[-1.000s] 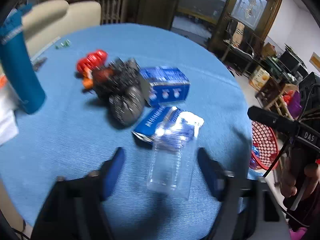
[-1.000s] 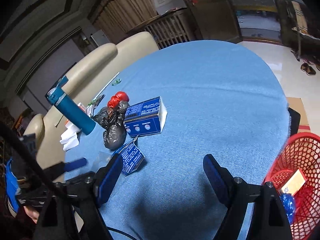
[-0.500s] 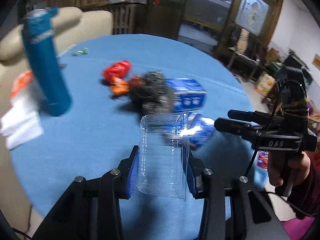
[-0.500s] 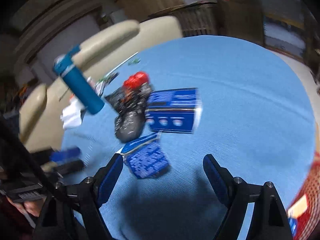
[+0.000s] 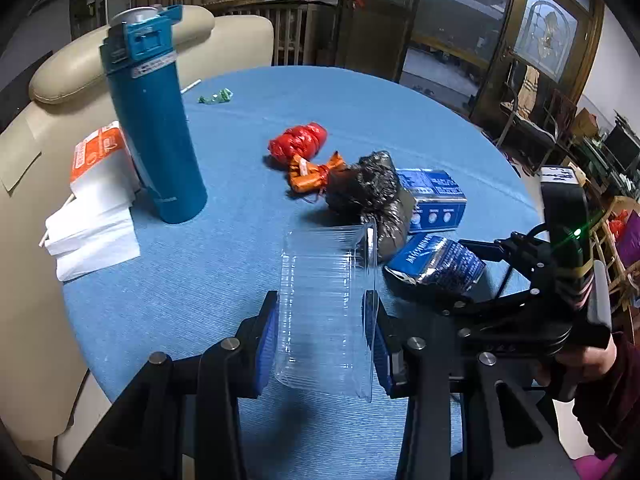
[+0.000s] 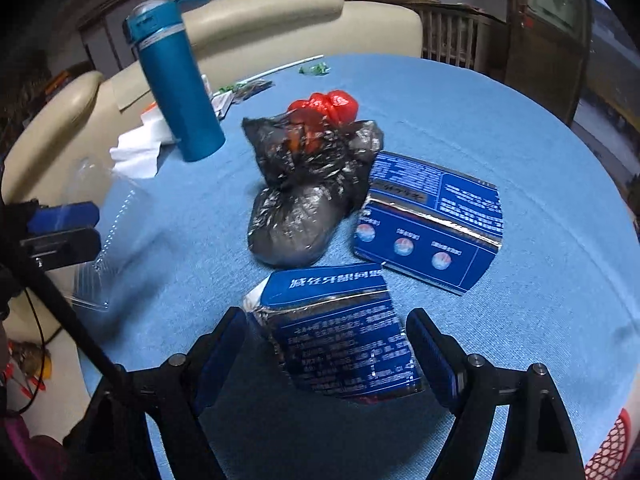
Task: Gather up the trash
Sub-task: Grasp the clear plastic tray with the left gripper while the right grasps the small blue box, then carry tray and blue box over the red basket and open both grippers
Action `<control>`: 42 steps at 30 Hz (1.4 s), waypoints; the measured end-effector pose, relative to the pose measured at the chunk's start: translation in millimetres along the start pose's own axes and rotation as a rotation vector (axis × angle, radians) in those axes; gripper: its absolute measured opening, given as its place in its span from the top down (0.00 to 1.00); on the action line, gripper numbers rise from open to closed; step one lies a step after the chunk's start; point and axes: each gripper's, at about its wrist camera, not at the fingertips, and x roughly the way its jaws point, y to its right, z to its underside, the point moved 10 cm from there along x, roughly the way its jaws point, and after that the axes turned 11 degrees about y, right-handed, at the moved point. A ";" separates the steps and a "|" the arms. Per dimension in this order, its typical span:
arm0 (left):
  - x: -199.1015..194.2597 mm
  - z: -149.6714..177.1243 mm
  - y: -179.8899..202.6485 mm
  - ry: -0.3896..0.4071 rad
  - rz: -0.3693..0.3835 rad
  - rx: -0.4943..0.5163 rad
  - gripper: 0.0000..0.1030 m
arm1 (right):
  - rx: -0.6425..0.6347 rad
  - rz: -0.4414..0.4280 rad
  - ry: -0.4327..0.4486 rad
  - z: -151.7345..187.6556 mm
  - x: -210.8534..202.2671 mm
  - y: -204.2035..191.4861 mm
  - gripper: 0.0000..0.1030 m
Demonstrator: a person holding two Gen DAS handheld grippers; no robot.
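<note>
Over the near edge of the round blue table (image 5: 224,272), the left gripper (image 5: 324,338) tilts steeply downward, its blue pads pressed against both sides of a clear plastic container (image 5: 326,308) held off the cloth. To its right, the right gripper (image 6: 326,354) also angles down, jaws spread wide around a flattened blue carton (image 6: 340,332) lying on the table, pads not touching it. A hand (image 5: 580,364) grips its handle at the far right. Beyond lie a black bag (image 6: 308,192) and a blue box (image 6: 430,220).
</note>
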 end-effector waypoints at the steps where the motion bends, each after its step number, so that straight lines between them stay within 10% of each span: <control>1: 0.5 -0.1 2.6 -0.001 0.002 0.002 0.58 | -0.016 0.015 -0.008 1.7 1.1 -0.3 0.18; 23: -0.6 -9.3 69.8 -0.011 0.059 0.136 0.58 | 0.209 0.043 0.116 24.0 -59.4 56.4 0.38; 42: 30.0 -5.1 348.0 -0.050 0.511 0.556 0.57 | 0.618 0.348 0.311 134.1 -248.1 253.0 0.36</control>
